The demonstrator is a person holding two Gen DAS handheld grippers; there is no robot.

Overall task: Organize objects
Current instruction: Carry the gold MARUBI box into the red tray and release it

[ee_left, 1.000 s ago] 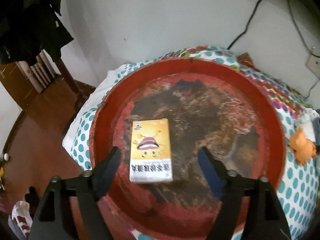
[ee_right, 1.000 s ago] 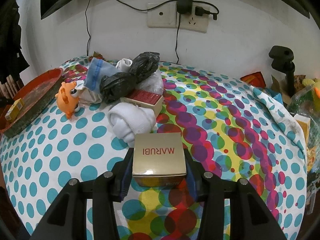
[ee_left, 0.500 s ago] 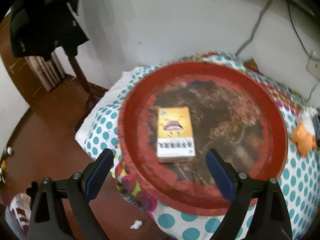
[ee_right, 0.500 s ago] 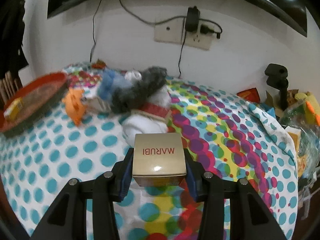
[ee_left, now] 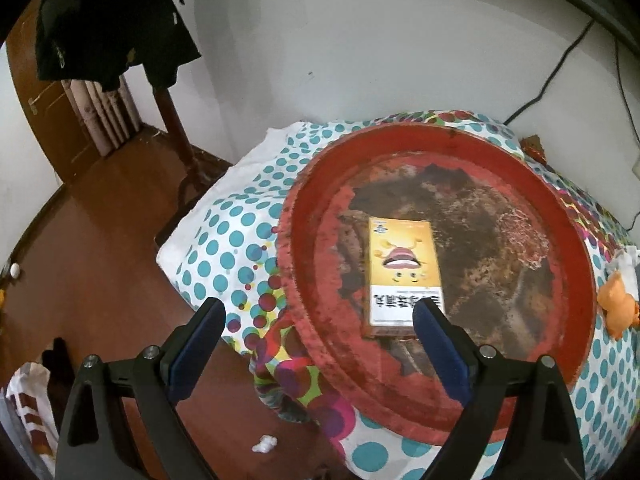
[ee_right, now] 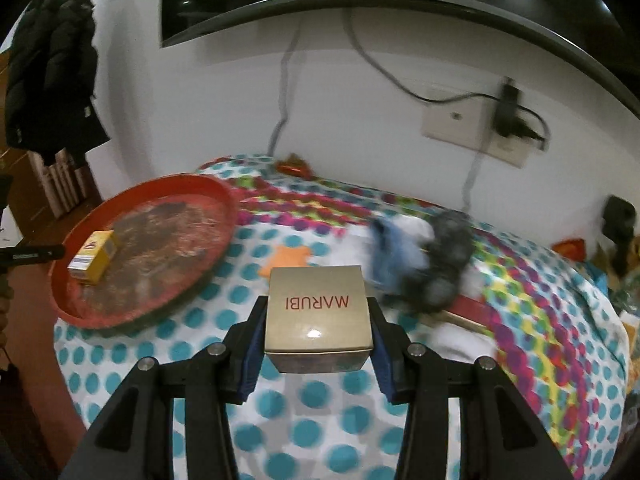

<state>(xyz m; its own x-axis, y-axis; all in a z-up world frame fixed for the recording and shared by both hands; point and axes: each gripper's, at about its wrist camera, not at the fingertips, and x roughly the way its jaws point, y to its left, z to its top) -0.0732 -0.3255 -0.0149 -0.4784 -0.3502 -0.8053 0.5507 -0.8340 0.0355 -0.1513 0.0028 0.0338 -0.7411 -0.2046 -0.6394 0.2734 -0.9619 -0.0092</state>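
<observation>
A round red tray [ee_left: 576, 248] sits at the left end of the dotted tablecloth. A yellow box [ee_left: 402, 270] with a cartoon face lies flat in it. My left gripper [ee_left: 318, 320] is open and empty, held over the tray's near rim. In the right wrist view the tray [ee_right: 224, 216] and the yellow box [ee_right: 94, 256] show at left. My right gripper [ee_right: 318, 344] is shut on a gold MARUBI box [ee_right: 318, 312], held above the cloth.
An orange plush toy [ee_left: 618, 310] lies right of the tray. A blurred pile of blue cloth and black bags [ee_right: 424, 256] lies mid-table. A wall socket with plugs [ee_right: 484, 128] is behind. Wooden floor [ee_left: 80, 248] and a coat rack [ee_left: 172, 112] are left of the table.
My left gripper has drawn back from the yellow box and off toward the tray's left rim. My right gripper has lifted the MARUBI box and swung left toward the tray.
</observation>
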